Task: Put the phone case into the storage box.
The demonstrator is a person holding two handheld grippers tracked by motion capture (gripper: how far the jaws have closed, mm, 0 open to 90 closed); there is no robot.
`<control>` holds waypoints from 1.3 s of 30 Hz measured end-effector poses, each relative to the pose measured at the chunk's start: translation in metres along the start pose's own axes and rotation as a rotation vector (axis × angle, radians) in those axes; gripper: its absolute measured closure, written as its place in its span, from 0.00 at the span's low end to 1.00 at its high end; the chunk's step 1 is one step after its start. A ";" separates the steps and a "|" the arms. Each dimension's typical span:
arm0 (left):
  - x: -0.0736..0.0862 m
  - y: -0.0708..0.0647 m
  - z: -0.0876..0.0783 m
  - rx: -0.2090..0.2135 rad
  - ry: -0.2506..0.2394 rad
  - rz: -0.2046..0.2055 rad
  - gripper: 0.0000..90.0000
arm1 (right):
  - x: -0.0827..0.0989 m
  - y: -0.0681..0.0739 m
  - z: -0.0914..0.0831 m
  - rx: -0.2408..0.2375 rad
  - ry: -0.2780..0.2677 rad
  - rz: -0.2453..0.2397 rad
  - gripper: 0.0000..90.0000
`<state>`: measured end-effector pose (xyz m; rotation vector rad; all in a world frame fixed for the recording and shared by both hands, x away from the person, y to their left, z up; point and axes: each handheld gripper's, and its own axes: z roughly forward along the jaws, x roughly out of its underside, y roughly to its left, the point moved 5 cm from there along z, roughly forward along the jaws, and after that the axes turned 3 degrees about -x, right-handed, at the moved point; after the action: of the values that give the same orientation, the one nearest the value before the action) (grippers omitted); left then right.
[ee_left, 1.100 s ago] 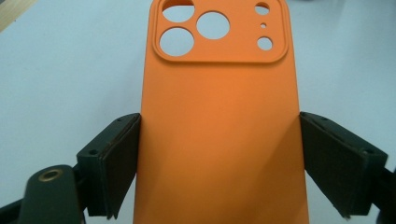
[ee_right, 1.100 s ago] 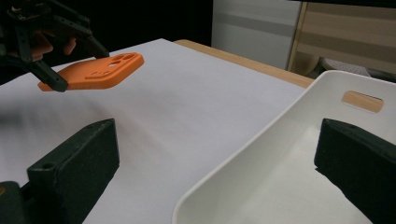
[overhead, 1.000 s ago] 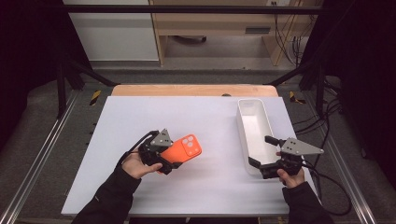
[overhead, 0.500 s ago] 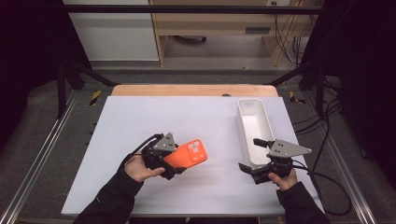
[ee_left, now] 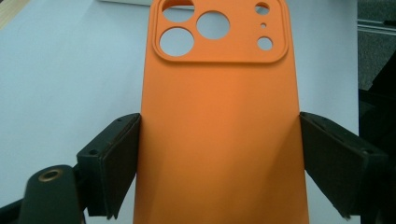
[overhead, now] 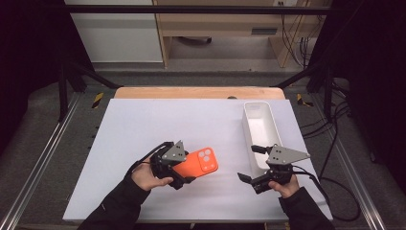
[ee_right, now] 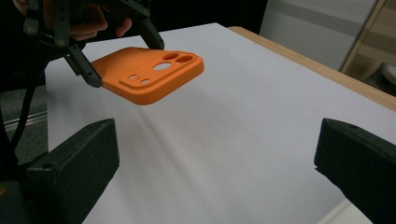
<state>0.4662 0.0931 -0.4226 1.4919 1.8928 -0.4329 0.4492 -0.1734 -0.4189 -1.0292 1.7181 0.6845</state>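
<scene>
An orange phone case (overhead: pixel 200 163) with camera cut-outs is held just above the white table, and my left gripper (overhead: pixel 178 168) is shut on its long edges. From the left gripper view, the case (ee_left: pixel 219 116) fills the space between both black pads (ee_left: pixel 112 163). My right gripper (overhead: pixel 248 163) stands open at the right, its jaws wide apart and pointing left at the case, with nothing between them. Along the right gripper view the case (ee_right: pixel 149 79) hangs tilted, camera end toward me, well beyond the right gripper (ee_right: pixel 215 168).
A long white tray (overhead: pixel 250 125) lies on the right side of the table, just behind my right hand. The white tabletop (overhead: pixel 158 124) ends in a wooden strip (overhead: pixel 191 92) at the far edge. Cables trail off the right edge.
My right gripper has left the tray's near end, moved left and turned toward the case. The left gripper has carried the case slightly right and nearer.
</scene>
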 end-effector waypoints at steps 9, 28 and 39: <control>-0.006 -0.009 0.004 0.023 -0.002 0.034 0.17 | 0.000 0.007 0.006 -0.029 0.023 -0.024 0.01; -0.012 -0.017 0.005 0.066 -0.022 0.061 0.17 | -0.002 0.020 0.018 -0.085 0.083 -0.092 0.01; -0.014 -0.023 0.009 0.107 -0.010 0.090 0.17 | -0.006 0.030 0.024 -0.121 0.099 -0.130 0.01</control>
<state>0.4491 0.0713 -0.4227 1.6341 1.8112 -0.5058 0.4347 -0.1376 -0.4227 -1.2660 1.6930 0.6693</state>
